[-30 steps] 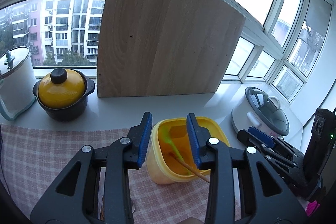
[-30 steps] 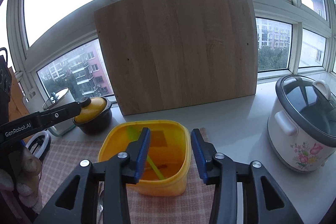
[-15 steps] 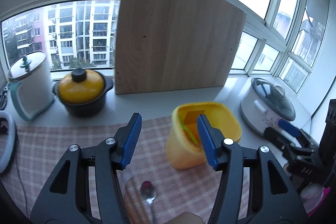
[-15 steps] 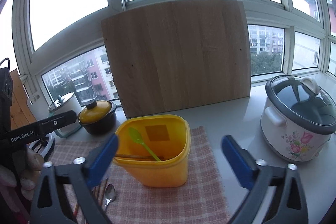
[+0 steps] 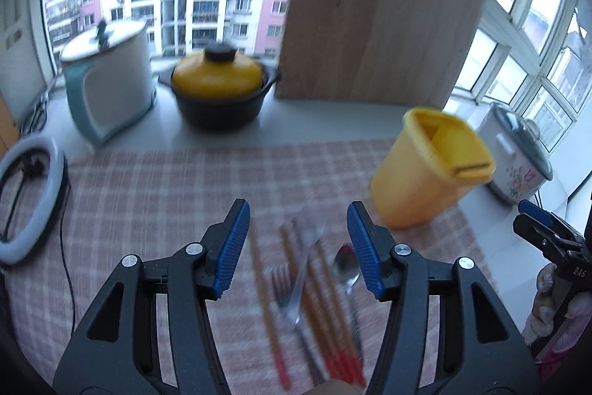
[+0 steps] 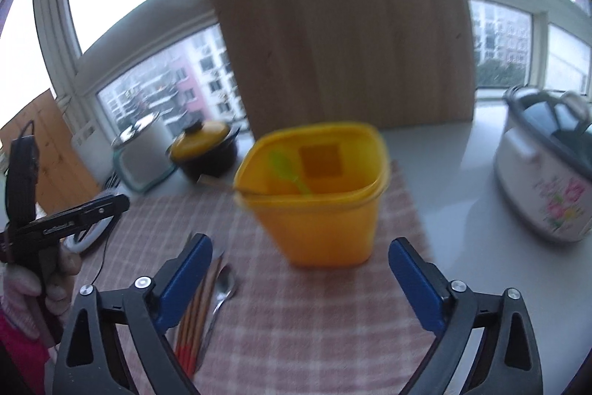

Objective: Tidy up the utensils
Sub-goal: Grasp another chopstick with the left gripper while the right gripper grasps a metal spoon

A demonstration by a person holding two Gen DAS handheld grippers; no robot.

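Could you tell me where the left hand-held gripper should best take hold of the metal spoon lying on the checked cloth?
Grip the spoon on its thin handle just behind the bowl, coming from above with the left hand-held gripper. It lies flat, close beside the chopsticks, so its outer side looks freest, though blur hides detail.

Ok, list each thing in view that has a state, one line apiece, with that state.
left gripper: open, nothing between the pads.
right gripper: jaws wide and closing a little, nothing between them.
yellow container: upright on the checked cloth, lidless, green spoon inside.
chopsticks: loose on the cloth.
metal spoon: lying beside the chopsticks.
fork: lying among them.
yellow-lidded pot: lid on.
rice cooker: lid shut.
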